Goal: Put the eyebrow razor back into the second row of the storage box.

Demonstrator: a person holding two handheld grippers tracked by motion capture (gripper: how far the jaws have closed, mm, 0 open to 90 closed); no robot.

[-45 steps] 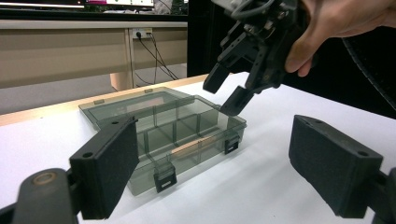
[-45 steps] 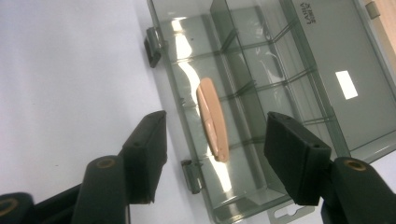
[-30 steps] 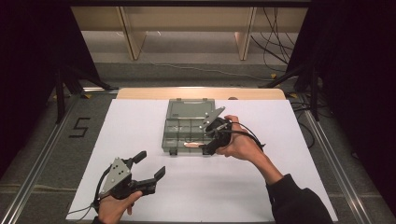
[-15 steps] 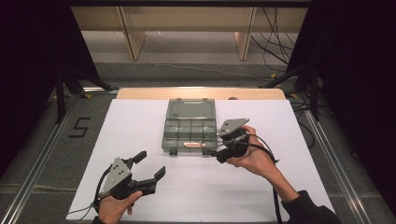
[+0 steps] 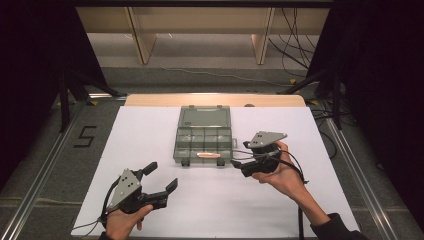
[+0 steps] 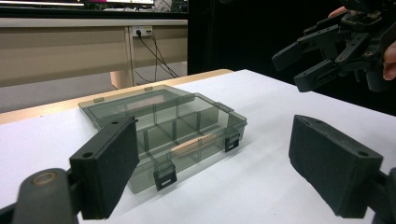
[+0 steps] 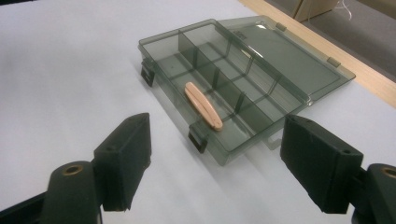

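High view: compartment box (image 5: 204, 141) sits mid-tabletop (image 5: 150, 130), lid folded flat on the far side. Tan stick (image 5: 205, 155) lies in the near row of compartments, along the front wall. Right gripper (image 5: 239, 154) is just right of the box's near right corner, off the surface, jaws pointing left at the box; they've just been opening, nothing between them. Left gripper (image 5: 161, 176) is near-left of the box, well apart from it, jaws spread wide and empty.

Left gripper view: both black jaws stand wide, nothing between the pads. Box (image 6: 177, 126) lies beyond them with two black latches on its front wall; stick (image 6: 189, 145) visible through the clear wall. Right gripper (image 6: 303, 63) hangs above the white sheet at upper right.

Right gripper view: jaws wide, empty. Box (image 7: 243, 79) is ahead, open. Stick (image 7: 203, 106) lies in one long front compartment, touching its floor.
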